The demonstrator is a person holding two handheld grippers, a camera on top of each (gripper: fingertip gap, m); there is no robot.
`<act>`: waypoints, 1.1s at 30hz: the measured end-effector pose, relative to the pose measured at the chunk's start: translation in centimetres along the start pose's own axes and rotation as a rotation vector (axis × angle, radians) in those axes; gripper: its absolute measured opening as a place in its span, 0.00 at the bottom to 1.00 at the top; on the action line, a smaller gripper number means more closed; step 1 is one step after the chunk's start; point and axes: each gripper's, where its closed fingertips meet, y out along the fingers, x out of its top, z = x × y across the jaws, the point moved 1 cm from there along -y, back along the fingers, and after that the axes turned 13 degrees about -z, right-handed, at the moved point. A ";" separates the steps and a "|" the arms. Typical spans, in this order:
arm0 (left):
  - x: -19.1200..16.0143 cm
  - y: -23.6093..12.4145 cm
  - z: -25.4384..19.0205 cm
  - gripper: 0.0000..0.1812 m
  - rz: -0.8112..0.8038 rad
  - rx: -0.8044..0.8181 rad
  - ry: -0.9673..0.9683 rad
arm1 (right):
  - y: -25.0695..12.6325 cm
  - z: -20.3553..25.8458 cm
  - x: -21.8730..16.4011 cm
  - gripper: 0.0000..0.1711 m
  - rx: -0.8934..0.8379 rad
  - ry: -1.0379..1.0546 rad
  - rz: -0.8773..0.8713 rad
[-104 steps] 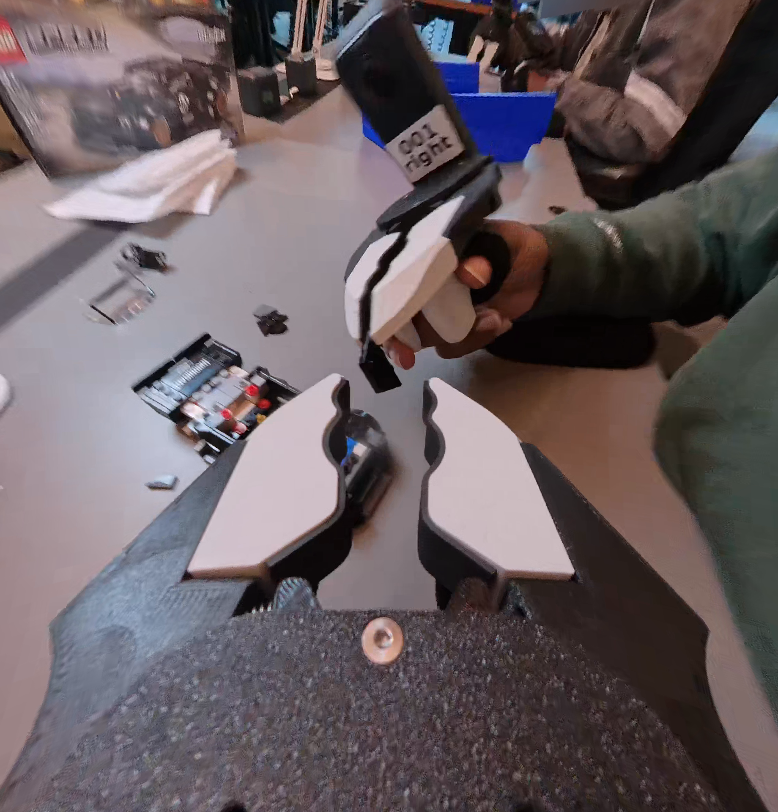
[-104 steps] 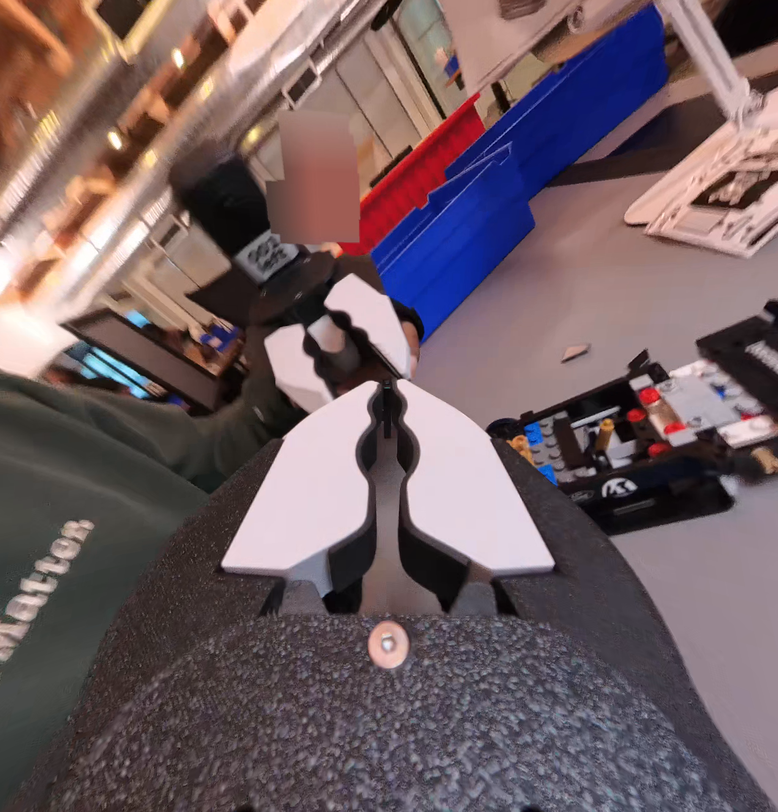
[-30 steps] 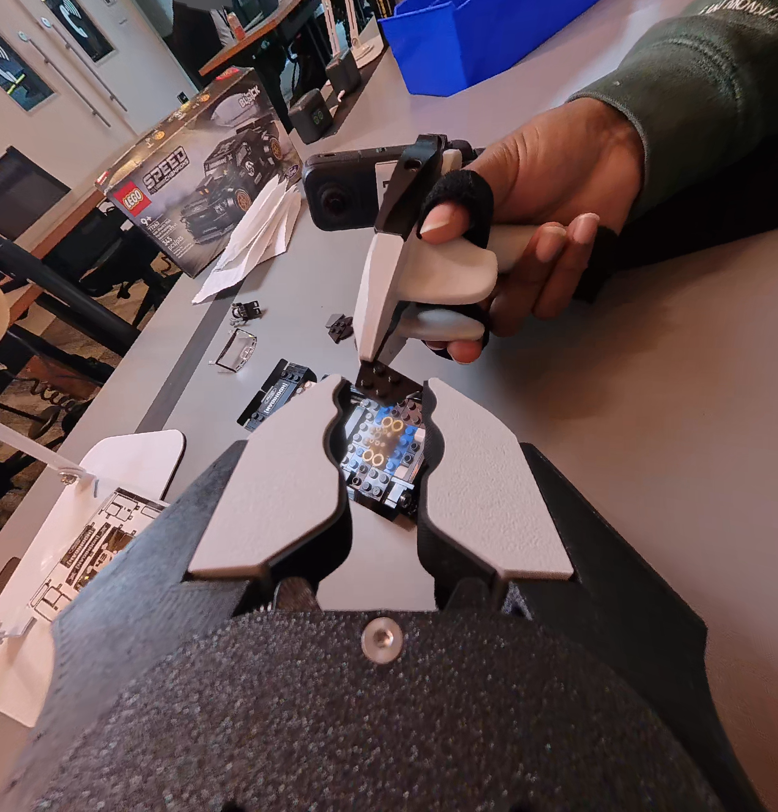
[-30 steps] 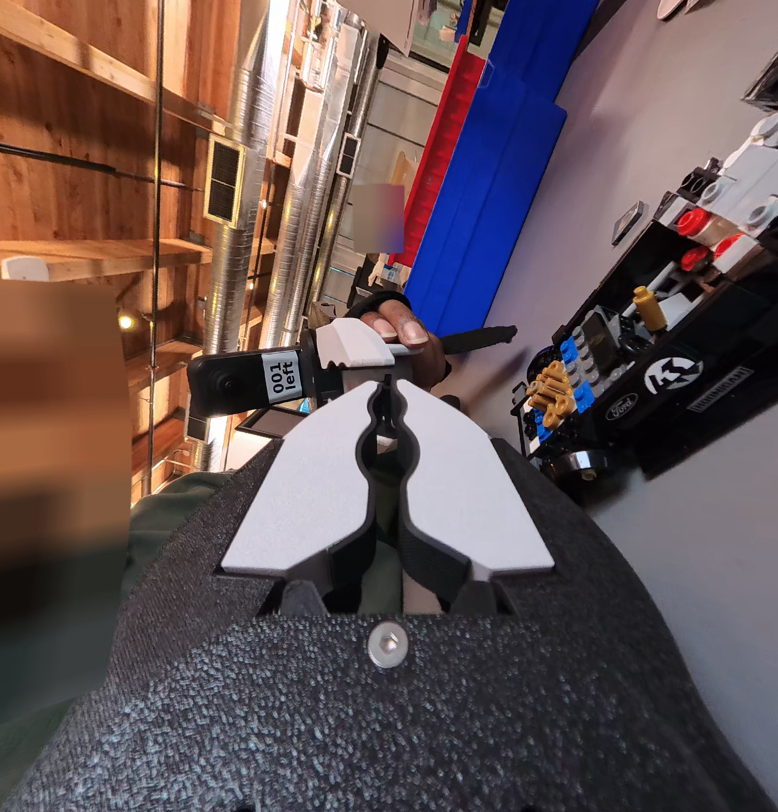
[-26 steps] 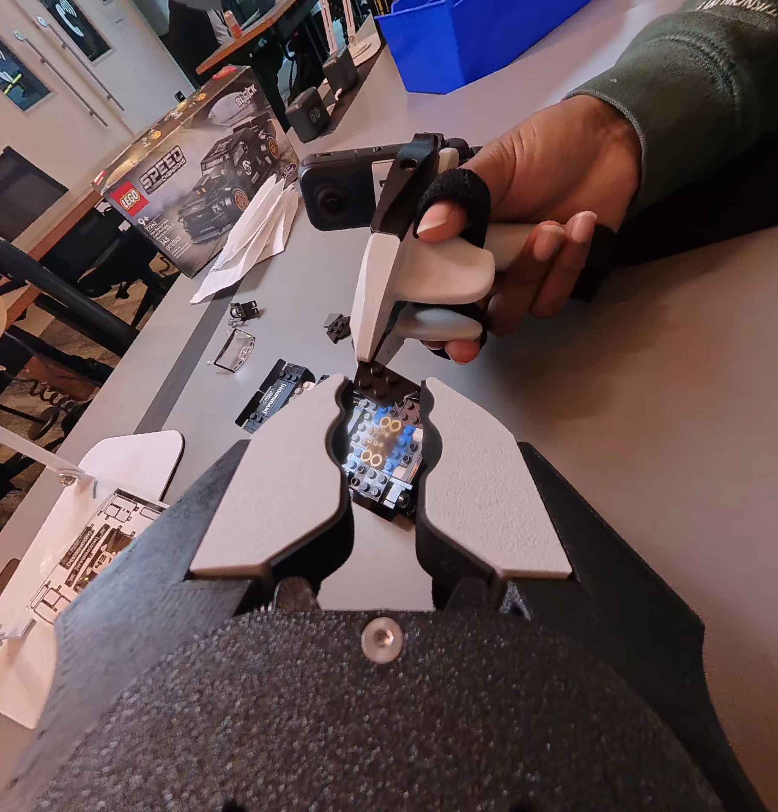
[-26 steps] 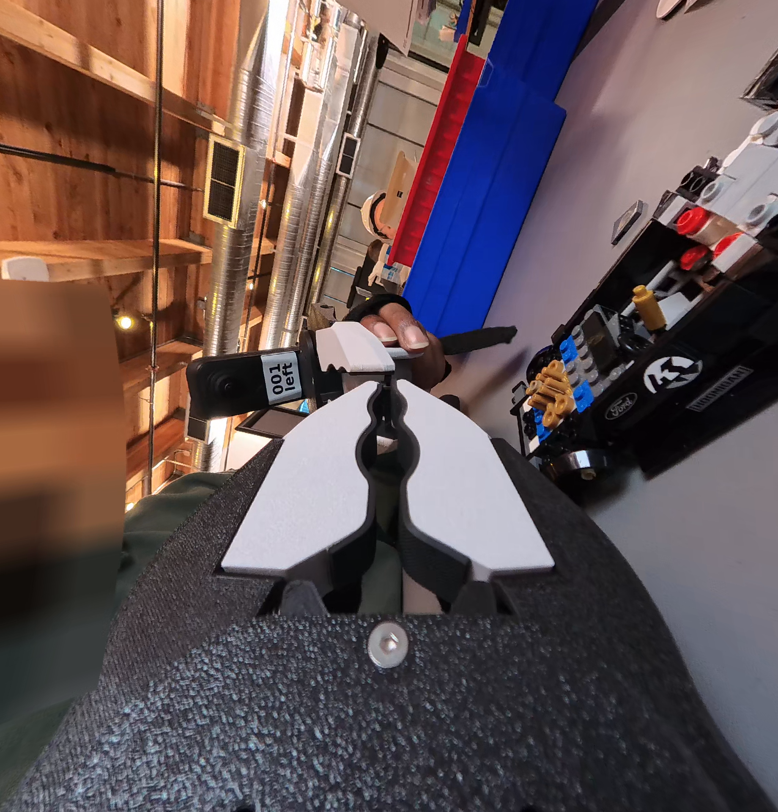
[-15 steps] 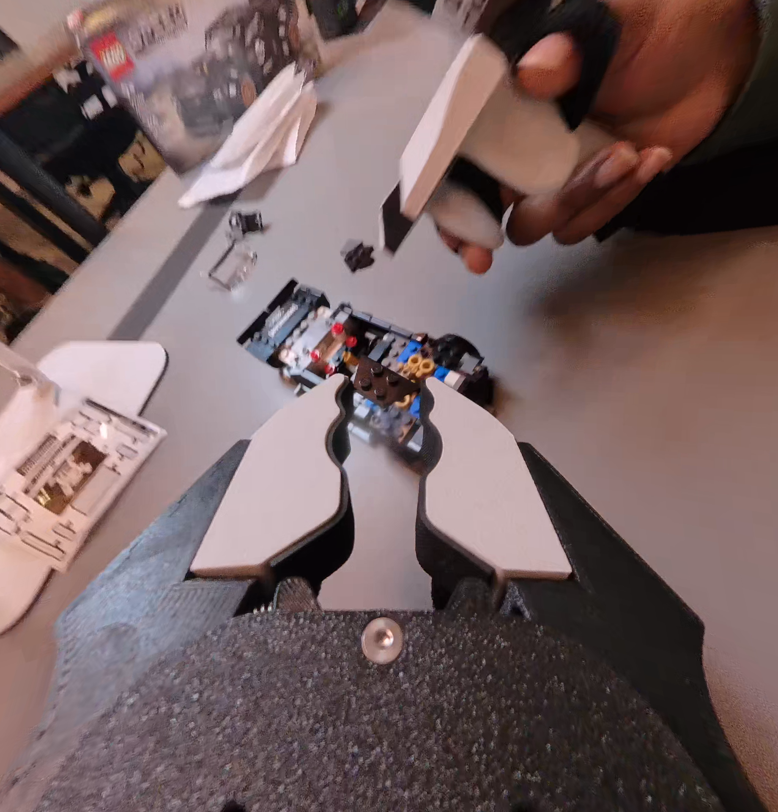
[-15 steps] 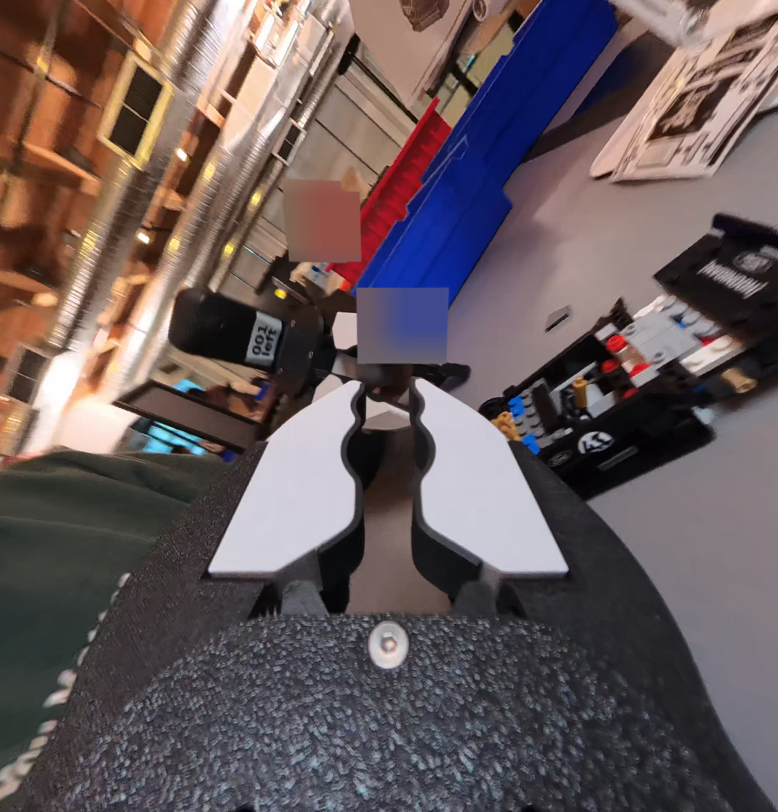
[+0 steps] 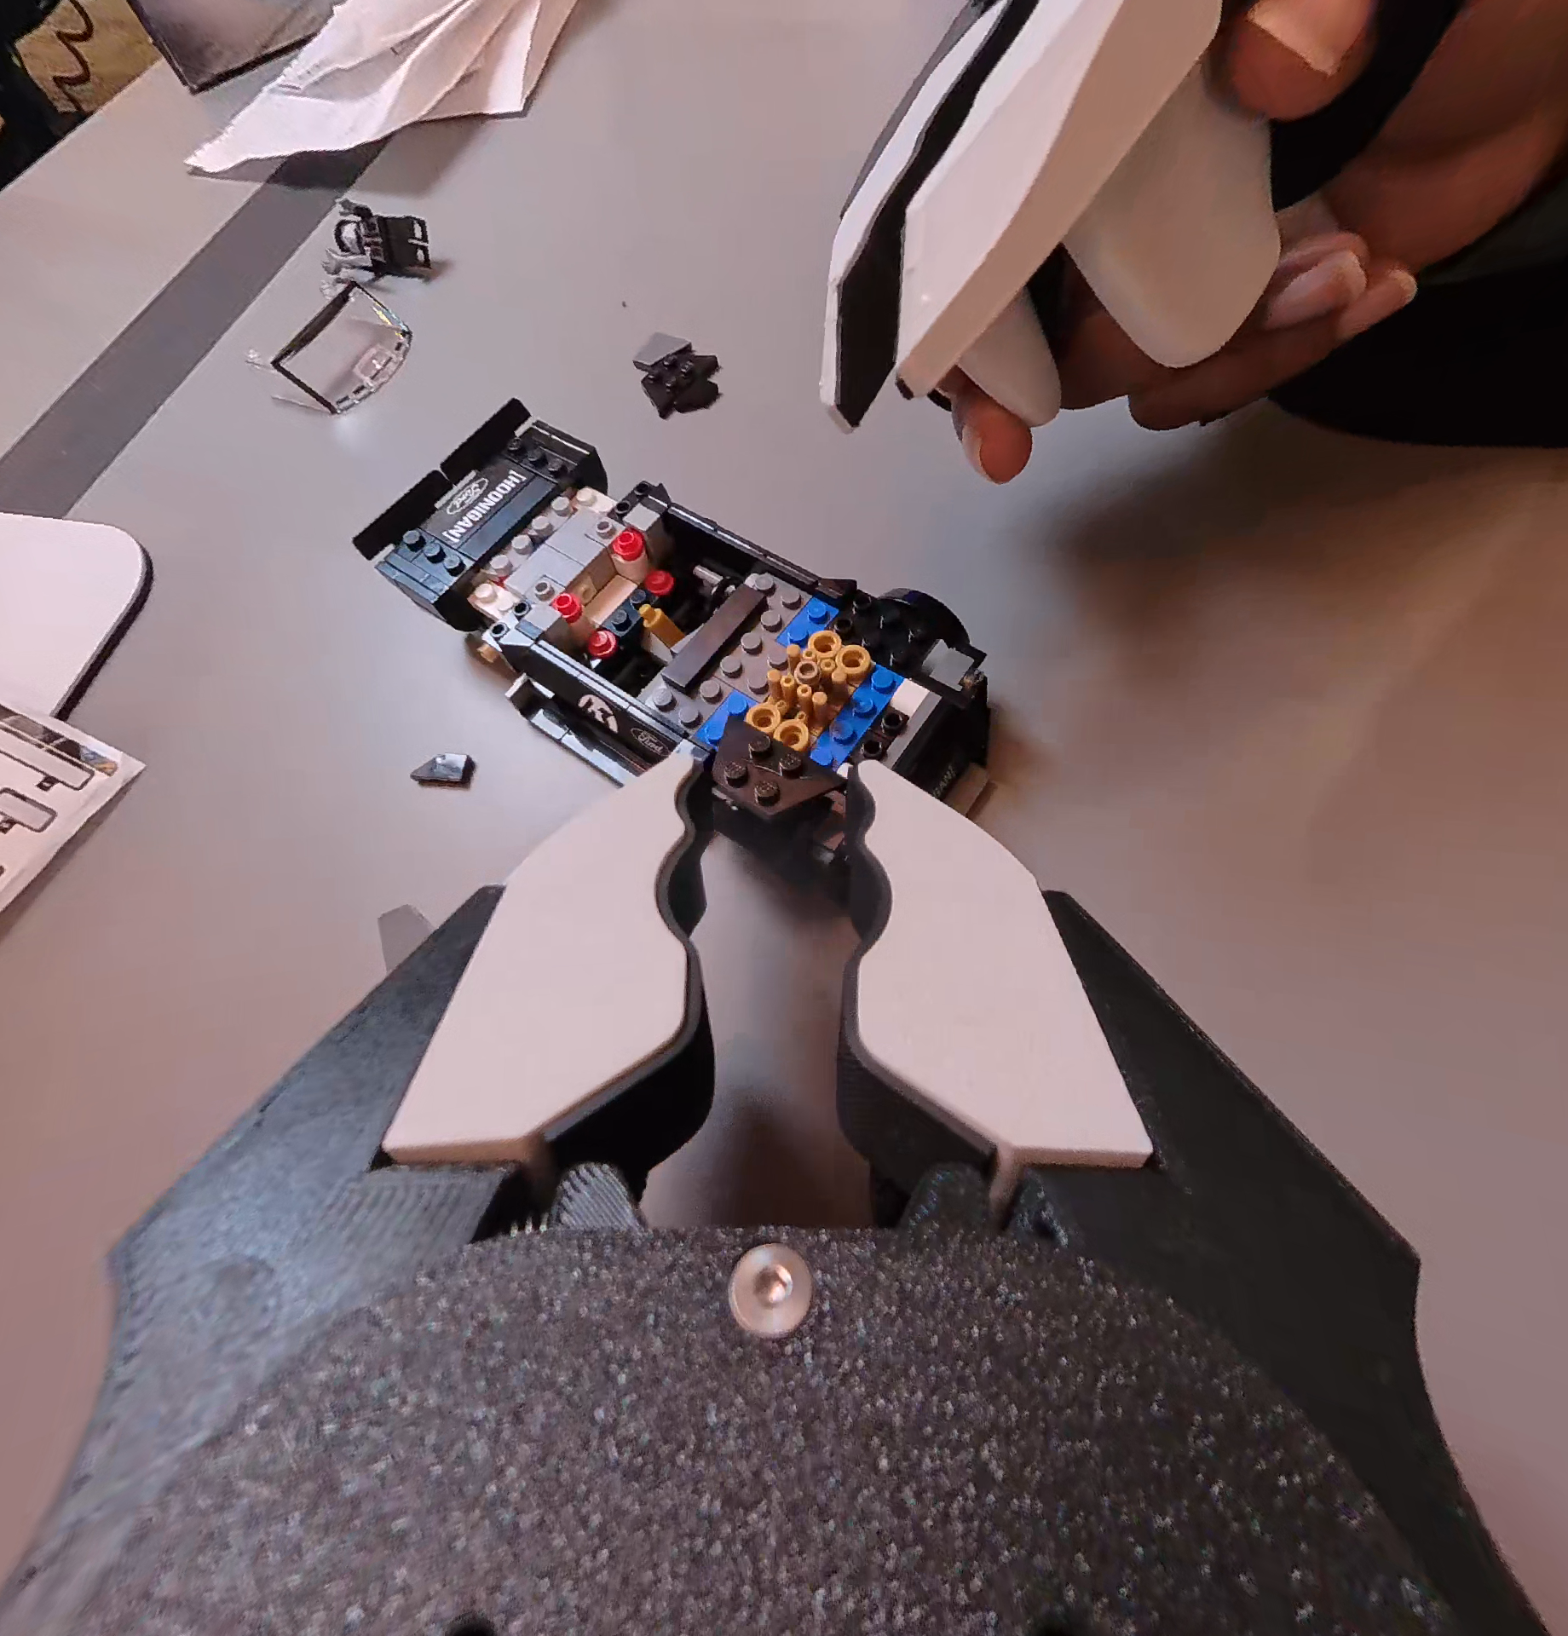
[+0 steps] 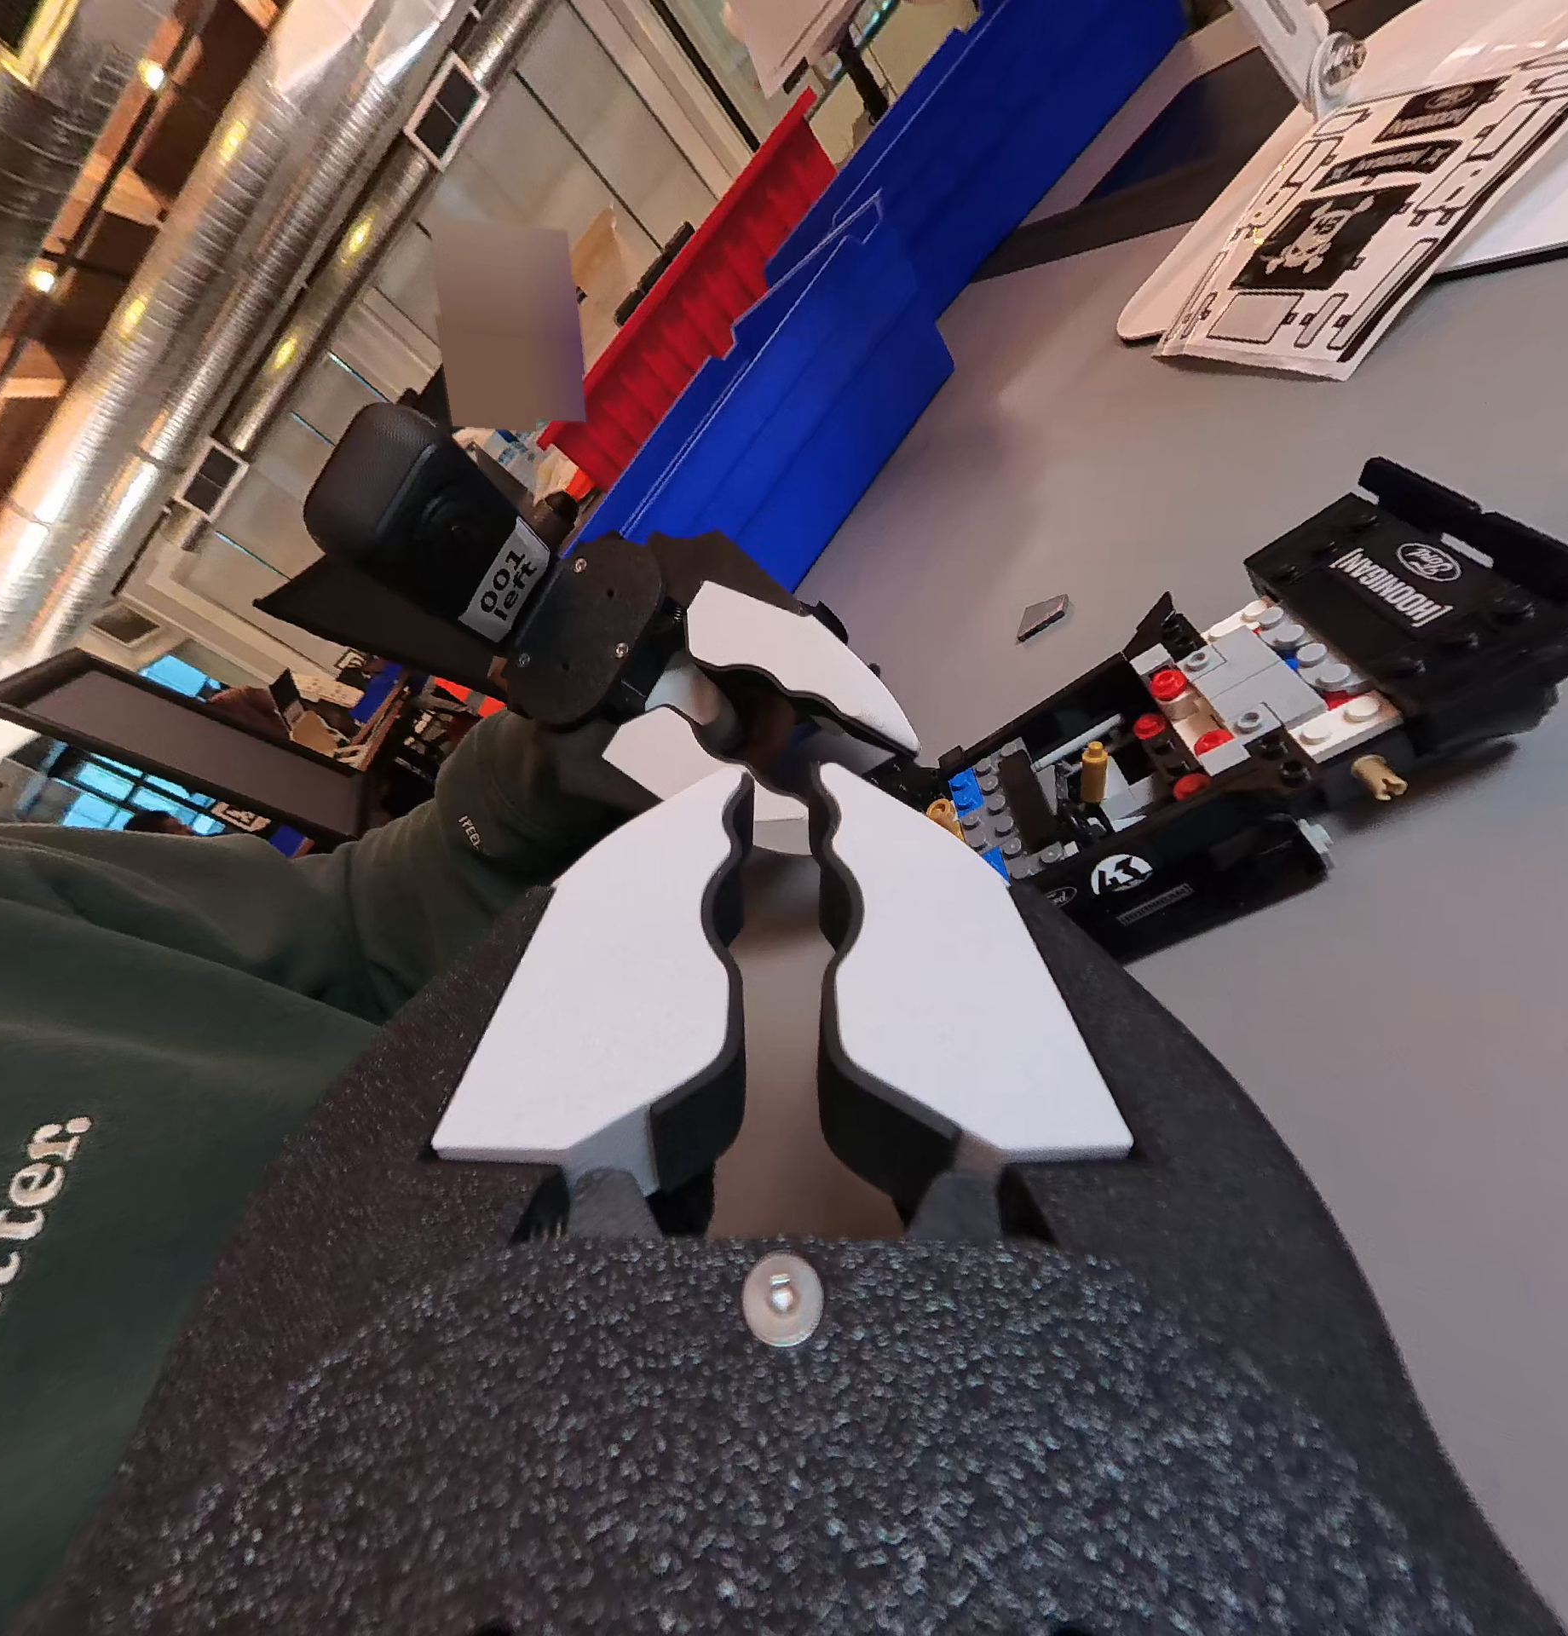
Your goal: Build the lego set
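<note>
Fingers of left gripper [image 9: 770, 779] pinch black plate [image 9: 767, 779]; right gripper [image 10: 785, 779] empty, slightly apart.

— What can't you make out around the lego car [image 9: 674, 637]?
— Your left gripper [image 9: 767, 779] covers its near corner; how the black plate [image 9: 767, 775] is pinched is unclear.
— And beyond the car?
— The sticker sheet [image 9: 28, 797] runs off the left edge, the white paper [image 9: 391, 71] off the top

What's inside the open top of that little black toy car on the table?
Inside the car are grey studded plates, red round pieces, blue plates and a cluster of tan pegs. The black plate held in the left gripper covers its near edge.
</note>
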 end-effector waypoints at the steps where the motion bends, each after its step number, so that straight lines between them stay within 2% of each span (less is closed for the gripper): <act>1: 0.0 0.1 -0.1 0.16 0.001 -0.002 0.001 | 0.0 0.0 0.0 0.07 -0.001 0.001 0.000; 15: -0.1 0.5 0.0 0.16 0.002 -0.009 -0.026 | 0.2 0.2 -0.5 0.06 0.009 0.018 0.018; 26: 0.1 -0.9 -0.8 0.24 0.015 -0.057 -0.019 | 0.1 0.0 -0.6 0.06 -0.001 0.007 0.026; 29: -0.1 -1.3 -1.1 0.23 0.042 -0.077 -0.004 | 0.2 -0.6 -0.8 0.06 -0.041 -0.073 0.064; 33: -0.1 -1.6 -1.0 0.23 0.065 -0.053 0.032 | 0.6 -1.7 -1.8 0.08 -0.113 -0.324 0.198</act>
